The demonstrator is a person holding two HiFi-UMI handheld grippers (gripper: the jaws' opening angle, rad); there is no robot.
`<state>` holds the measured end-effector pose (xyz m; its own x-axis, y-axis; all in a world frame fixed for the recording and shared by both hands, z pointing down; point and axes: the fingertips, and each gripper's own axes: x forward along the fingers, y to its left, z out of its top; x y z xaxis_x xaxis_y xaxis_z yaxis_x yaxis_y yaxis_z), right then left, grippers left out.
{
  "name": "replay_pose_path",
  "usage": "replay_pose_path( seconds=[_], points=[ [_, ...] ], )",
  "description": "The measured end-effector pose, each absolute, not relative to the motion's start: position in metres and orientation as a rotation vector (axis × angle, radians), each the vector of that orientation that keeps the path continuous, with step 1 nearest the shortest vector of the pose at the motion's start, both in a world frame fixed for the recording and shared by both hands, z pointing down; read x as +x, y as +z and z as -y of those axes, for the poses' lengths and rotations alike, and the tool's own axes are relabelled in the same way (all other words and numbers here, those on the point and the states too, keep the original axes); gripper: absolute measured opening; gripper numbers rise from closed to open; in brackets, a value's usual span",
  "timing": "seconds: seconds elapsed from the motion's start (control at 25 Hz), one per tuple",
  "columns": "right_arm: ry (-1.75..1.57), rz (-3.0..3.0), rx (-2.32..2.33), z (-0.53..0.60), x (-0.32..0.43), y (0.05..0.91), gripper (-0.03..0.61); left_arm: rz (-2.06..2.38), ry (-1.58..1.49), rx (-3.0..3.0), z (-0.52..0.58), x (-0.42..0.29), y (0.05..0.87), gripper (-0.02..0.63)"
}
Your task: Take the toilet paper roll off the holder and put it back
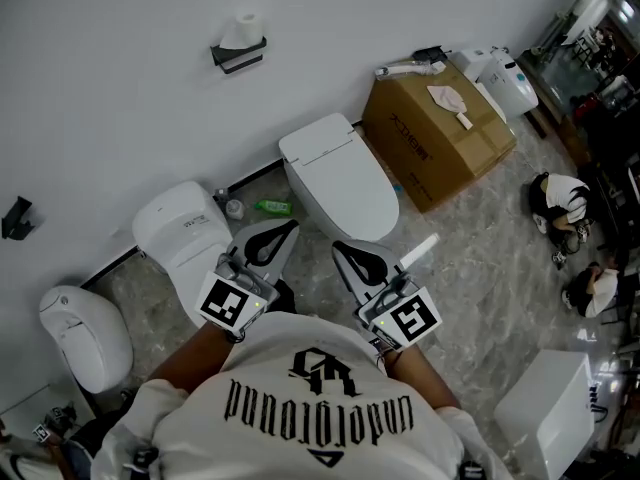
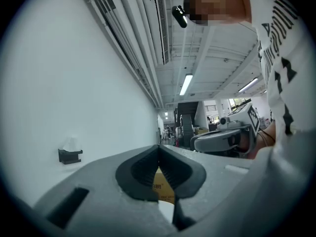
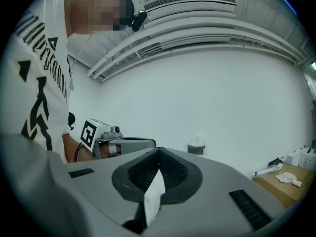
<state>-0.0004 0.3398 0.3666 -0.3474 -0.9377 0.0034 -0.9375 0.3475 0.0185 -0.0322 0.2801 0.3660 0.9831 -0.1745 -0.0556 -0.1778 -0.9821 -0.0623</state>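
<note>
Step in hand: approach. The removal has not begun.

The white toilet paper roll (image 1: 242, 28) sits on the black wall-mounted holder (image 1: 238, 58). It is well ahead of both tools, with nothing touching it.

The left hand-held gripper (image 1: 285, 233) is held close to the person's chest and points level toward the white wall (image 1: 120, 98). Its jaws are together at the tips with nothing between them. From this tool, the holder lies far ahead and off to the left of the jaw line.

The right hand-held gripper (image 1: 345, 250) is just beside the left one, at the same height. Its jaws are also closed tip to tip. A white wedge-shaped sliver (image 3: 154, 194) shows in the slot behind the tips. It cannot be determined whether this sliver is clamped or merely lies beyond the tool. From the right tool, the holder lies far ahead and slightly right of the tips.

A white ceramic toilet with closed lid (image 1: 335, 168) stands on the floor below and ahead of both tools, between them and the wall.

Next move, as judged:
1. Carry one tool forward over the toilet to the holder.
2. Spread its jaws wide enough to span the roll.
3. Close gently, since the soft roll will likely crush under a hard grip.
4. Lift the roll clear, then seat it back squarely on the holder.
</note>
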Motion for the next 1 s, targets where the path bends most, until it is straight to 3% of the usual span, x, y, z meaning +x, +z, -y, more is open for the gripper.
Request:
replay_pose_path(
  seconds=[1.0],
  points=[
    [0.044, 2.573, 1.788, -0.134, 0.046, 0.359, 0.012, -0.274, 0.018, -3.094, -0.083, 0.006, 0.361, 0.014]
  ],
)
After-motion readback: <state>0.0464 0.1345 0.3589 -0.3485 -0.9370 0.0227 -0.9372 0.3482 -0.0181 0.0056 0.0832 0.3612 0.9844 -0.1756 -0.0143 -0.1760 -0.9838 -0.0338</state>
